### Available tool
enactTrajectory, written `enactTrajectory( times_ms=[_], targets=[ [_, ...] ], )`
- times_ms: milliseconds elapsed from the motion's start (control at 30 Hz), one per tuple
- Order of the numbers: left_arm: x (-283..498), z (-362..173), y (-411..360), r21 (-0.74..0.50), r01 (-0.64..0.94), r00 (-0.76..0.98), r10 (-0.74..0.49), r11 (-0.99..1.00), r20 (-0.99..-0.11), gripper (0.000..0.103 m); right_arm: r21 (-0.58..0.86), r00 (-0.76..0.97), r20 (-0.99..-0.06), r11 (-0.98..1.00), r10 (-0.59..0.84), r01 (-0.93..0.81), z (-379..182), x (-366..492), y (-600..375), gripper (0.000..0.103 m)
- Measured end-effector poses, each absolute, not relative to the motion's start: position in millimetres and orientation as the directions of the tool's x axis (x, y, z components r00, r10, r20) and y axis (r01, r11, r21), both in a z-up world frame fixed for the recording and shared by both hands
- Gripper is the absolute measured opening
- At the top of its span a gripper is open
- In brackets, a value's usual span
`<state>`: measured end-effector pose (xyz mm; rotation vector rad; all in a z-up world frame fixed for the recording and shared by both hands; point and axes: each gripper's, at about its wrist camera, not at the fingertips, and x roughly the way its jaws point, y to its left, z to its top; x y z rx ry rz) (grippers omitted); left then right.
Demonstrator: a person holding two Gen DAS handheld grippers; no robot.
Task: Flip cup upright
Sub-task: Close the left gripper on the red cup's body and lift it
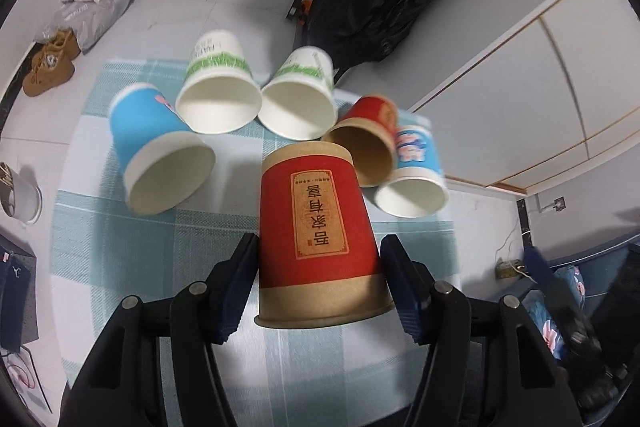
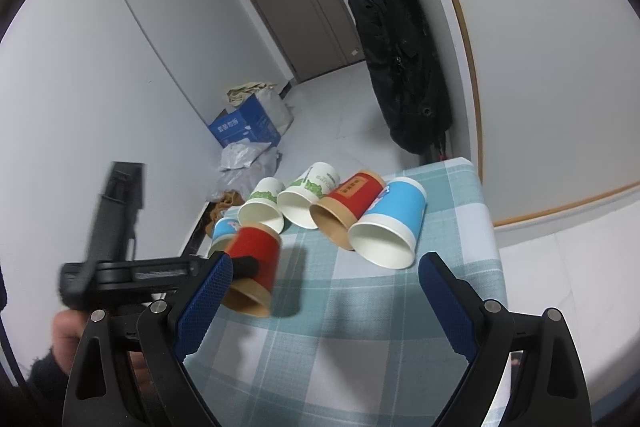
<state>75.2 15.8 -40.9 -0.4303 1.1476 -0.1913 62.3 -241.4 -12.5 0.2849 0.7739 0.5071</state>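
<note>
The red-and-kraft paper cup (image 1: 318,239) is sitting between the blue pads of the left gripper (image 1: 319,277), mouth toward the camera and base pointing away, so its printed label is reading upside down. Both pads are pressing against its sides, closed onto the cup. In the right wrist view the same cup (image 2: 254,267) is hanging blurred above the near left part of the checked tablecloth (image 2: 320,339), clear of the cloth and casting a shadow just to its right.

Beyond it, five more paper cups are lying on their sides in an arc, mouths facing the cameras: a blue cup (image 1: 158,151) on the left, two white cups with green bands (image 1: 218,93) (image 1: 302,99) touching each other at the back, a second red-and-kraft cup (image 1: 366,143), and a blue-and-white cup (image 1: 414,173) lying against it at the right end. Between the held cup and that arc, bare cloth is lying open.

The right gripper (image 2: 324,301) is hovering over the near middle of the cloth with its jaws spread wide and nothing between them, and open cloth is lying ahead of it up to the blue-and-white cup (image 2: 390,219).

The table's right edge (image 2: 490,227) is running close to the wall, and its far edge is falling just behind the cups. A black coat (image 2: 400,67) is hanging near the far right corner.
</note>
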Motion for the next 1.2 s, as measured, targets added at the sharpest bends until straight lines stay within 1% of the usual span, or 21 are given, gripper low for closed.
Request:
enactTrajectory(
  times_ms=[167,367,533,900,1200],
  targets=[
    [49,-11,11,-0.425,-0.06,0.462,-0.352,0.903,-0.814,0.057,0.445,0.596,-0.588,0.834,0.547,-0.327,-15,58,-244,0.095],
    [30,0,3,-0.417,-0.064,0.491,-0.336,0.906,-0.804,0.057,0.42,0.603,-0.577,0.833,0.551,-0.359,-14,49,-239,0.095],
    [15,-14,10,-0.422,-0.089,0.483,-0.332,0.902,-0.811,0.057,0.393,0.604,-0.581,0.838,0.546,-0.379,-19,42,-234,0.095],
    [-7,-75,15,-0.423,-0.147,0.448,-0.321,0.894,-0.834,0.057,0.361,0.599,-0.595,0.844,0.536,-0.397,-22,30,-227,0.095],
    [-12,-92,14,-0.429,-0.17,0.426,-0.327,0.887,-0.844,0.057,0.346,0.587,-0.621,0.854,0.519,-0.389,-29,26,-226,0.095]
  ],
)
